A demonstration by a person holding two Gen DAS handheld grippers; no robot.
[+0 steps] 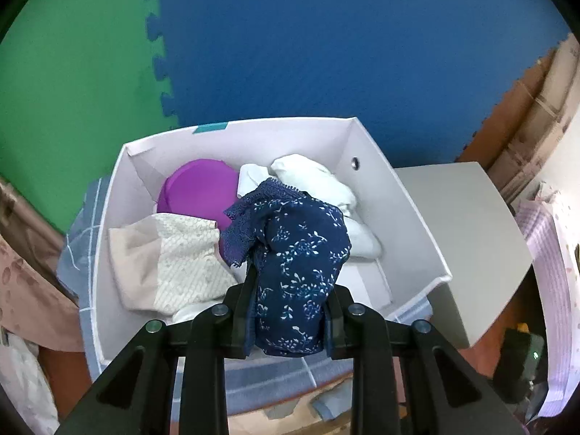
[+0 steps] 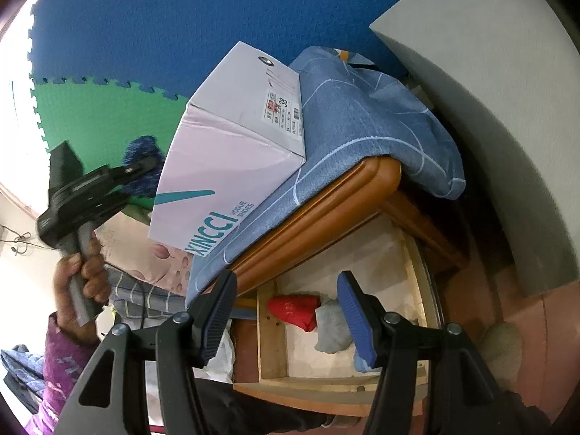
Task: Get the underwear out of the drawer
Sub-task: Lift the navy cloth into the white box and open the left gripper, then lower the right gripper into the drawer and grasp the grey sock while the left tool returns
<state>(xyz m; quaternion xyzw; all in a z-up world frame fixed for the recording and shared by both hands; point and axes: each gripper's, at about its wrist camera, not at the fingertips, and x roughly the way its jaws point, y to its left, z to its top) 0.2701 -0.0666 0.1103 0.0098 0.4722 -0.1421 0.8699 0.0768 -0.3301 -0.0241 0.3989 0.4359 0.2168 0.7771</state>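
Navy floral underwear (image 1: 297, 264) pinched in the clamped left gripper (image 1: 290, 282), draped over its fingers, raised above the near side of the white shoebox (image 1: 409, 217), right gripper (image 2: 286, 311) half-open, holding nothing, over the open drawer (image 2: 362, 344)

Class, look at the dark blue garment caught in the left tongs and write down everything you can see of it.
The dark blue garment is thin cloth printed with small pale sprigs, with a scalloped lace trim along one edge. It is bunched and crumpled, pinched between the pads of the left tongs, which are shut on it. It hangs above the white shoe box, in front of the purple, cream and white items inside. In the right wrist view it shows only as a blurred blue tuft past the box.
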